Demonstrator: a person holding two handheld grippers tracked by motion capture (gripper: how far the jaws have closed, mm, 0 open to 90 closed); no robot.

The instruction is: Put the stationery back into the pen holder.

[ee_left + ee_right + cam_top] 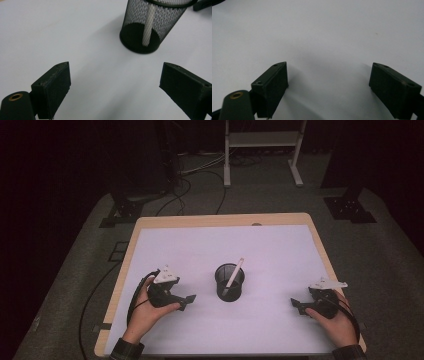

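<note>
I have both tongs resting low on the white surface (200,250), one at each side, jaws wide and empty. The left tongs (187,301) point at the mesh cup (230,282) in the middle, near it but not touching; the right tongs (296,306) sit well apart. The white pen (234,274) already stands tilted inside the cup, its tip over the rim. I judge the placing done; nothing else lies out to collect, so only pulling back remains.
</note>
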